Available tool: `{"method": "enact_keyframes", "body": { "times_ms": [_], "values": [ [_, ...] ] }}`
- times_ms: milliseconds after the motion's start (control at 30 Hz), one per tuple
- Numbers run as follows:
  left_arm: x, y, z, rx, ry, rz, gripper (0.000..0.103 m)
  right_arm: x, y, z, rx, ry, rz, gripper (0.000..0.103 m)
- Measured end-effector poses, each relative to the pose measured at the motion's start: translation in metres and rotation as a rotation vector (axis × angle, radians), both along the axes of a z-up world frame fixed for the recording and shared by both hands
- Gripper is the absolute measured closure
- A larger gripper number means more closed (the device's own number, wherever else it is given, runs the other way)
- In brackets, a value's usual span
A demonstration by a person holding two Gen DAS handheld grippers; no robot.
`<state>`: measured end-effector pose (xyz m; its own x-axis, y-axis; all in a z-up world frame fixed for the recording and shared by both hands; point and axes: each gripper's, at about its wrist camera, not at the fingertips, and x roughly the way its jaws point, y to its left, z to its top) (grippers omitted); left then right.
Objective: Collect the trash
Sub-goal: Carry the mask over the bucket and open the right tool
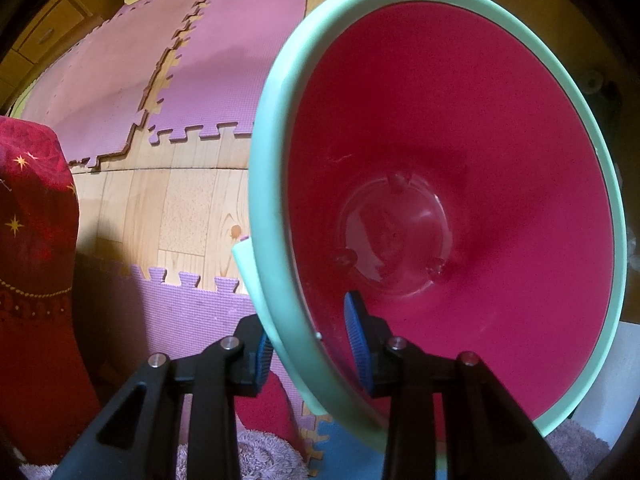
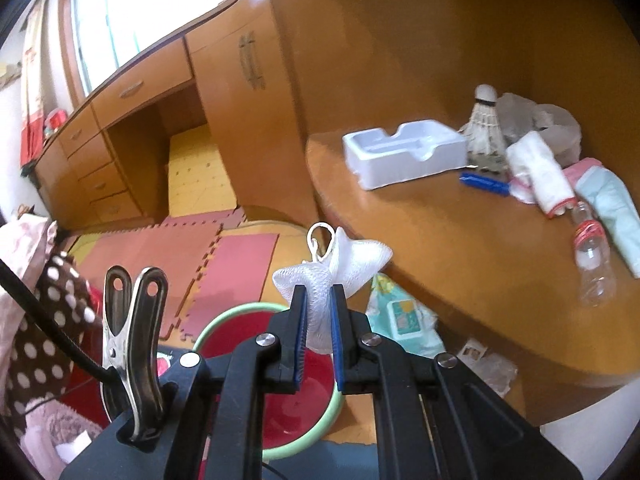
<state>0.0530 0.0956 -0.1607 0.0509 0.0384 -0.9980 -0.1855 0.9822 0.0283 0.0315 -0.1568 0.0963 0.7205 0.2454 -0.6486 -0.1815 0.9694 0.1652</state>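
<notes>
Trash waits in two places: a white mesh puff pinched between your right gripper pads, and a scatter on the wooden table at two o'clock in the right wrist view. Only that view shows the table and its load, from largest down: a white foam tray, a pale green pouch, a rolled white cloth, a clear plastic bottle lying on its side, a shuttlecock standing cork-up, and a blue strip just in front of the tray. The same view has the bin below the puff at six o'clock, and a wooden desk under a bright window at ten o'clock.

Your left wrist view alone looks straight into the bin: red inside, mint green rim, nothing visible on its glossy bottom. Your left gripper is clamped on that rim at six o'clock, one pad outside, one inside. Pink and purple foam mats cover the wood floor from nine to twelve o'clock, and a red patterned cloth hangs at nine o'clock.
</notes>
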Motion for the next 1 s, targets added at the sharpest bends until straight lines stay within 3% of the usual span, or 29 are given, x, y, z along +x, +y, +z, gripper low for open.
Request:
{"method": "enact_keyframes", "body": {
  "times_ms": [400, 1000],
  "values": [
    [-0.002, 0.001, 0.000, -0.002, 0.000, 0.003, 0.068, -0.009, 0.046, -0.034, -0.006, 0.039, 0.139, 0.091],
    [-0.002, 0.001, 0.000, -0.002, 0.001, 0.002, 0.068, 0.000, 0.075, -0.121, -0.090, 0.203, 0.204, 0.091]
  ]
}}
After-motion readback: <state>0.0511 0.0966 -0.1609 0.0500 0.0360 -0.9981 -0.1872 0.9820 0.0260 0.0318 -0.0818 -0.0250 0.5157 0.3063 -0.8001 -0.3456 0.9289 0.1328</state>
